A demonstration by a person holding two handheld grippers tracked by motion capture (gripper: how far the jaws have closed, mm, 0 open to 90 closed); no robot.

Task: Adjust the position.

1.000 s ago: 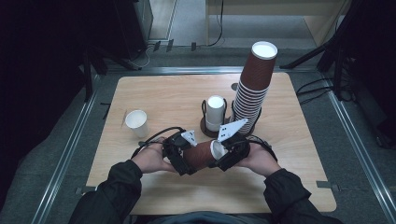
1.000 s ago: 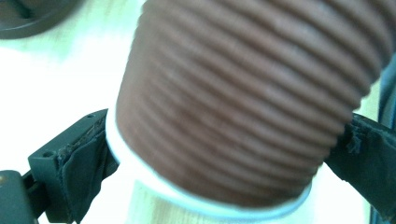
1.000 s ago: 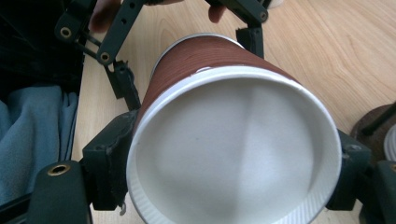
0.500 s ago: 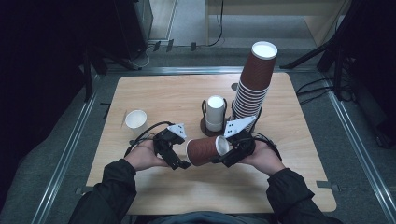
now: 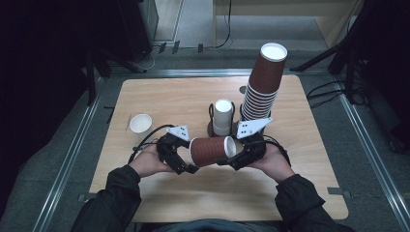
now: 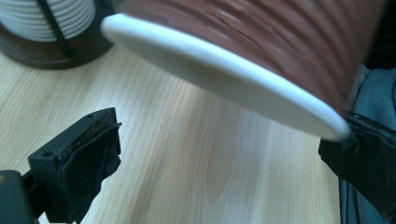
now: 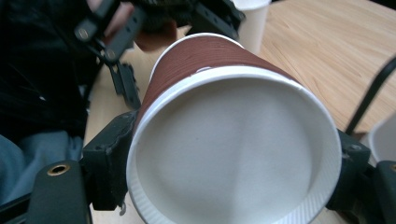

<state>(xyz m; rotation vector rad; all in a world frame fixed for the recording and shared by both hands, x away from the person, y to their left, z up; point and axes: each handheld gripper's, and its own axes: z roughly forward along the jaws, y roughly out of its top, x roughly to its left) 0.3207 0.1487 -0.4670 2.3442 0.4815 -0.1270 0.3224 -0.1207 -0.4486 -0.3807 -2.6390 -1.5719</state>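
A brown ribbed paper cup with a white rim (image 5: 211, 150) lies on its side in the lower middle of the high view, held above the light wooden bench (image 5: 295, 188). The right tongs (image 5: 235, 158) are clamped on its open mouth end, one black jaw on each side of the rim, as the right gripper view shows with the white inside of the cup facing the camera. The left tongs (image 5: 186, 167) sit just left of the cup's closed base with their jaws apart; in the left gripper view the base passes across the top of the frame, close to the right-hand jaw, though I cannot tell whether it touches.

Above the held cup in the high view, a white stack of cups in a dark wire holder (image 5: 223, 117) stands on the bench, and a tall leaning stack of brown paper cups (image 5: 261, 84) rises just right of it. A single small white paper cup (image 5: 140, 123) stands upright towards the left.
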